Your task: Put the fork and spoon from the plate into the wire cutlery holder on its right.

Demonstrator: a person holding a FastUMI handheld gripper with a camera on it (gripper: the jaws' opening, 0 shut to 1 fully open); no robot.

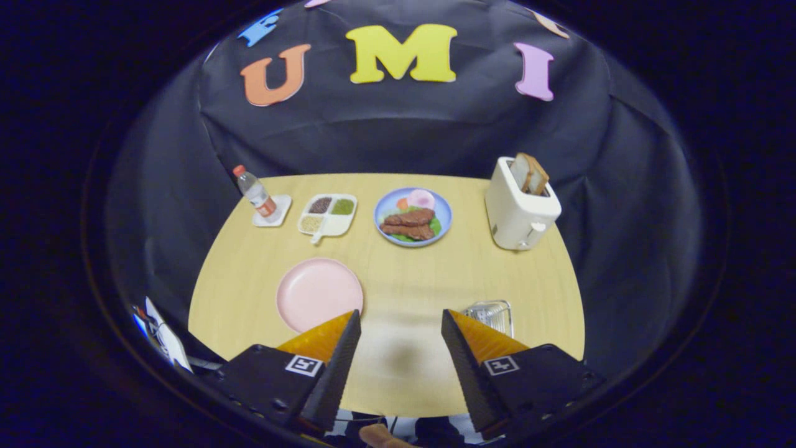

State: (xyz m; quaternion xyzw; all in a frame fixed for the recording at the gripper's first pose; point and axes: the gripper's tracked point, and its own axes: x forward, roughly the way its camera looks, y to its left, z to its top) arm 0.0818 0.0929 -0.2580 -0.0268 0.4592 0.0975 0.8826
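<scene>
A round pink plate [318, 292] lies on the wooden table [404, 274], just beyond my left finger. Nothing lies on the part of the plate that I can see. The wire cutlery holder [491, 314] stands to the plate's right, partly hidden behind my right finger. I cannot make out its contents. My gripper [400, 328] hovers above the near part of the table, open, with only bare tabletop between its fingers.
At the back of the table stand a water bottle [255, 193] on a white coaster, a white divided dish [328, 214] with small foods, a blue plate of food [413, 217] and a white toaster [520, 208] with bread in it. Black cloth walls surround the table.
</scene>
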